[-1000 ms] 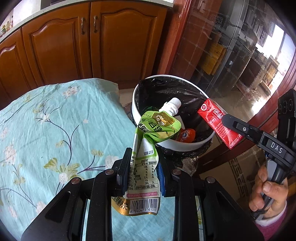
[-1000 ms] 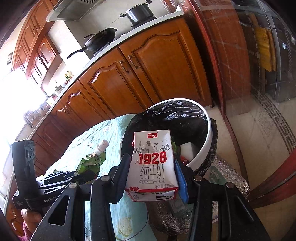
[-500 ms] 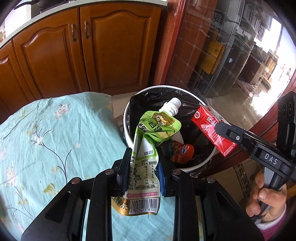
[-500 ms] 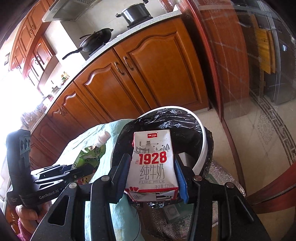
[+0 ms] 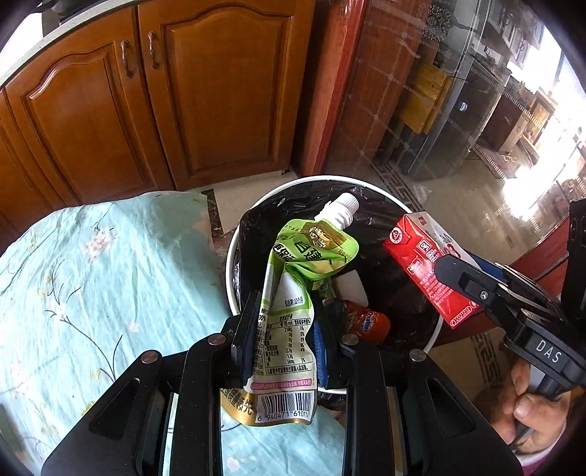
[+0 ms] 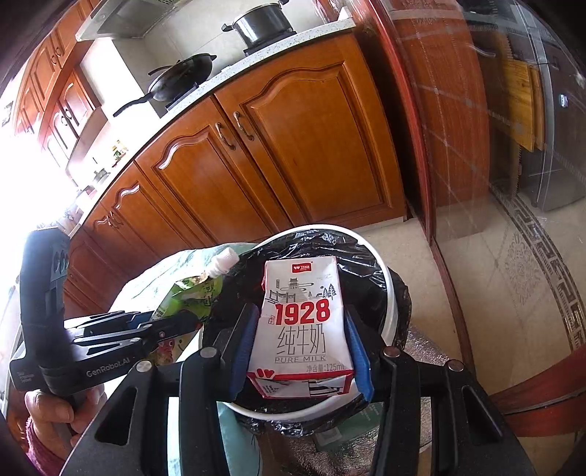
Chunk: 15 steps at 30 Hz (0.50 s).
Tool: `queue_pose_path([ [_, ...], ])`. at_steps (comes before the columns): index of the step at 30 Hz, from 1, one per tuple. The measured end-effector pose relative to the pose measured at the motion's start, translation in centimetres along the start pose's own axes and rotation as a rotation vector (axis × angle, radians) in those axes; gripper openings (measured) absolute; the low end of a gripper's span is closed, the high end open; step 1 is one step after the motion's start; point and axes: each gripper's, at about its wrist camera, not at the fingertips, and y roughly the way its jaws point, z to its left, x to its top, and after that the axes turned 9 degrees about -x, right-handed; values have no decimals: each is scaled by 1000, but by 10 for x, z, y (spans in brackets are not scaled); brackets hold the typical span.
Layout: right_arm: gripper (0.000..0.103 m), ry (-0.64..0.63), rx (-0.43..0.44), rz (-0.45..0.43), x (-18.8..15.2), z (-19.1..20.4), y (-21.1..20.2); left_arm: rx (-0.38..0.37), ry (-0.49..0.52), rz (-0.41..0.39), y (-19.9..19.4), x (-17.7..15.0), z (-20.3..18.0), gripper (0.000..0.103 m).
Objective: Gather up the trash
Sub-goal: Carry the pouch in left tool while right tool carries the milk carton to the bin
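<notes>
My left gripper [image 5: 285, 329] is shut on a crumpled green spout pouch [image 5: 293, 293] with a white cap, held over the near rim of a white trash bin [image 5: 282, 190] lined with a black bag. My right gripper [image 6: 300, 344] is shut on a small white and red "1928" milk carton [image 6: 302, 326], held over the same bin [image 6: 388, 293]. The carton [image 5: 425, 267] shows red-sided in the left wrist view, above the bin's right side. Inside the bin lie an orange wrapper [image 5: 370, 322] and a white scrap [image 5: 351, 289].
A table with a light blue floral cloth [image 5: 91, 293] lies left of the bin. Wooden kitchen cabinets [image 5: 164, 102] stand behind it. A red-framed glass door [image 6: 476, 146] is at the right, over a tiled floor [image 6: 512, 263]. Pots [image 6: 256, 25] sit on the counter.
Both grippers have moved forward over the bin, still holding the pouch and the carton. The bin now sits closer and more centred under them.
</notes>
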Motion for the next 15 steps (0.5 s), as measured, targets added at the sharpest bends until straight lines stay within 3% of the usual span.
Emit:
queue_pose_path([
  [15,47,1,-3,32,4,-6,17,24,8,41,26,15,-7,23],
])
